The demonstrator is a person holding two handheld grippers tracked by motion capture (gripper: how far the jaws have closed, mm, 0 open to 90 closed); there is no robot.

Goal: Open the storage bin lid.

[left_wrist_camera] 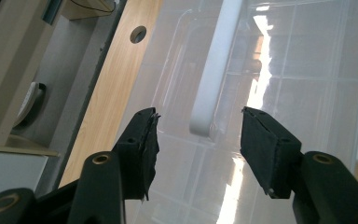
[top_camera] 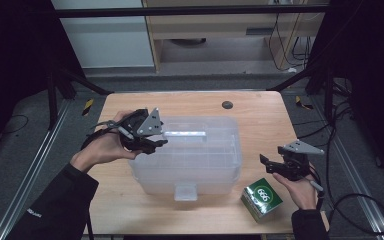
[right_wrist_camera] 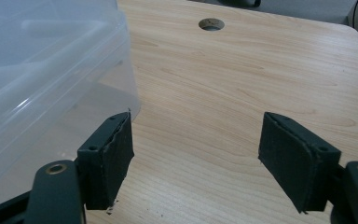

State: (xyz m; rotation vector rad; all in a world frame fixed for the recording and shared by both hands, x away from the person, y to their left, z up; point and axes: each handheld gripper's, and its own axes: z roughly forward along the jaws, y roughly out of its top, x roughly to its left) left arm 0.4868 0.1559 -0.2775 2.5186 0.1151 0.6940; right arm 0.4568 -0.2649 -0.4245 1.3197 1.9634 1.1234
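Clear box (top_camera: 190, 155) mid-desk (top_camera: 260, 107), light, stiff, slick-lidded: take its white handle (left_wrist_camera: 214, 70), at 12 o'clock of the wide, empty left hand-held gripper (left_wrist_camera: 199, 137); right hand-held gripper (right_wrist_camera: 196, 154) wide, empty.

Camera setup: one fixed overhead, two gripper-mounted.
High view looks forward and down over the whole desk (top_camera: 130, 210) from the person's side. Left gripper view sits close above the box (left_wrist_camera: 307, 93) lid, facing along it to the desk's far edge. Right gripper view looks low across bare desk, box at left. All three share the box and the desk hole (top_camera: 227, 105).
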